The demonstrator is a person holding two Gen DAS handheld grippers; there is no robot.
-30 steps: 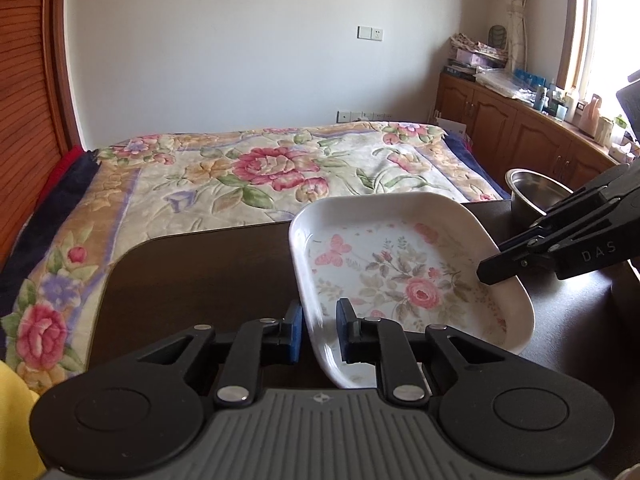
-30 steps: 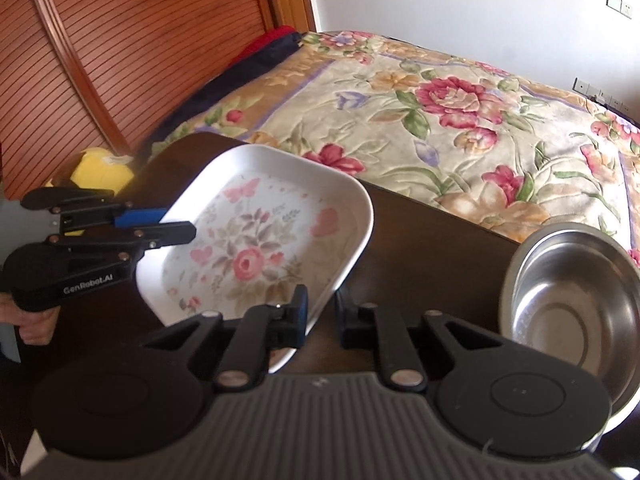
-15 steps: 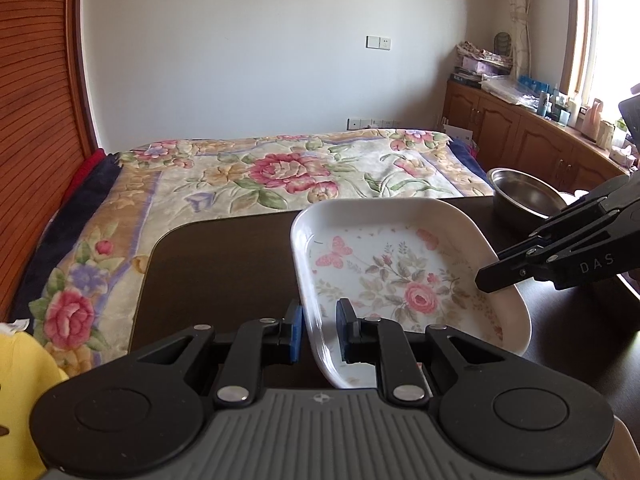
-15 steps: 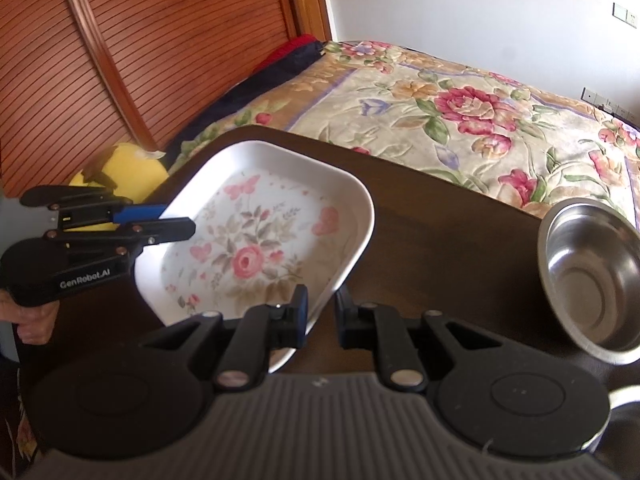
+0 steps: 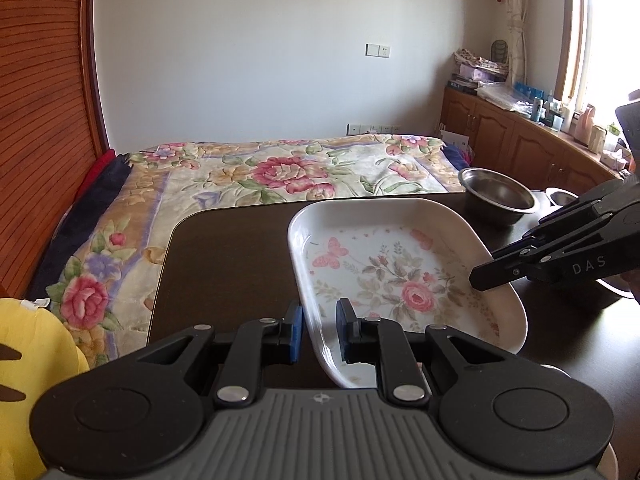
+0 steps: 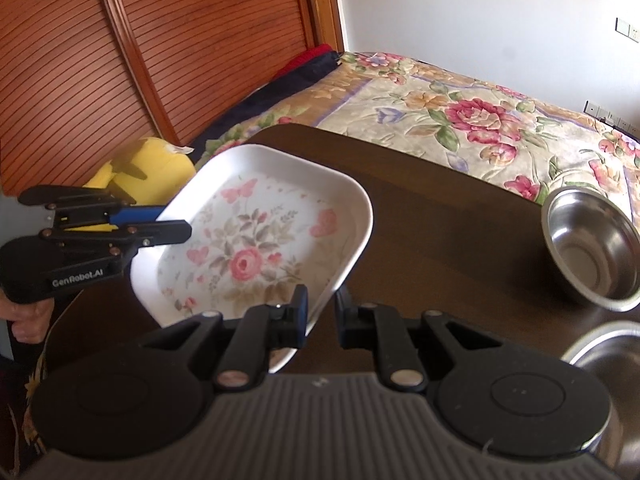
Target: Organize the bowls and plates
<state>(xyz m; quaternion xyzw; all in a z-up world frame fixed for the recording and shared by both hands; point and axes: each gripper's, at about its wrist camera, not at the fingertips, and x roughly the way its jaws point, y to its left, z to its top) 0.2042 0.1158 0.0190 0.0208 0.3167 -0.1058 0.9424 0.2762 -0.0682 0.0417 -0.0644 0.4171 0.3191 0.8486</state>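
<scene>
It's a bedroom with plain white walls [image 5: 260, 40] and a bed [image 5: 288, 176] under a big floral quilt with pink roses, sitting just past a dark wooden table [image 5: 224, 264]. On the left there's a reddish slatted wood panel [image 6: 120, 60] with a curved trim. Far right has a run of wooden cabinets [image 5: 520, 148] cluttered with bottles and boxes, below a bright window [image 5: 608, 40] with a pale curtain. Daylight pours in from that side. A light switch [image 5: 377, 50] sits on the far wall, with outlets lower down.
</scene>
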